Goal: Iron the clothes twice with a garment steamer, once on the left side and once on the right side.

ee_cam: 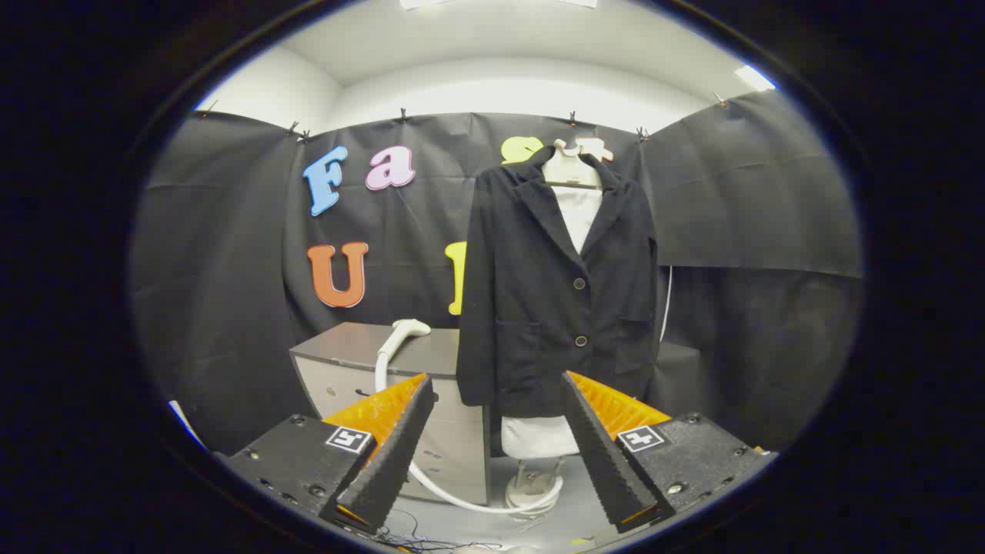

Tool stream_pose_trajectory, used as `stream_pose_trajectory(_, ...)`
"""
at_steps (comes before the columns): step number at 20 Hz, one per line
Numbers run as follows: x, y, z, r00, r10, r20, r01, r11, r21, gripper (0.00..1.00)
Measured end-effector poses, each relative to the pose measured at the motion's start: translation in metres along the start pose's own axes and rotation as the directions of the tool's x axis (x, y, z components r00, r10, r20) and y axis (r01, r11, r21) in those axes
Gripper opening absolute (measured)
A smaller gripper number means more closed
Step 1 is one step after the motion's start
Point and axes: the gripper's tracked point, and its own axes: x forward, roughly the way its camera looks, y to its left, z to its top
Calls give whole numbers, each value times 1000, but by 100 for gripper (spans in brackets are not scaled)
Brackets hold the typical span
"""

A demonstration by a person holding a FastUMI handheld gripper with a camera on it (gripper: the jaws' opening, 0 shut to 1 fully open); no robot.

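A black two-button jacket (558, 292) hangs on a white mannequin form (573, 181) well beyond the fingers, facing me. The white steamer head (406, 329) rests on a grey cabinet (362, 350) to the jacket's left, and its white hose (454, 492) curves down and across to the steamer's base (532, 488) under the jacket. My gripper (496, 385) is open, its fingers spread wide with nothing between them. The steamer head sits above and beyond the left fingertip, some way off.
The cabinet has pale drawer fronts (454, 446) just beyond the left finger. A white cord (666, 304) hangs by the jacket's right side. Black cloth walls close in the booth on all sides. Thin cables (419, 538) lie on the floor below the fingers.
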Motion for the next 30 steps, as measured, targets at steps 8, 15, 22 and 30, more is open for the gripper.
stream_pose_trajectory(8, 5, 12, 0, 1000, -8, -4, 8, 1000, 22, 100)
stream_pose_trajectory(15, 11, 24, 1, 1000, -10, -13, 10, 999, 30, 100)
stream_pose_trajectory(22, 28, 39, 8, 1000, -13, -22, 13, 1000, 24, 100)
stream_pose_trajectory(30, 93, 84, 25, 998, 42, -53, -42, 999, 12, 100)
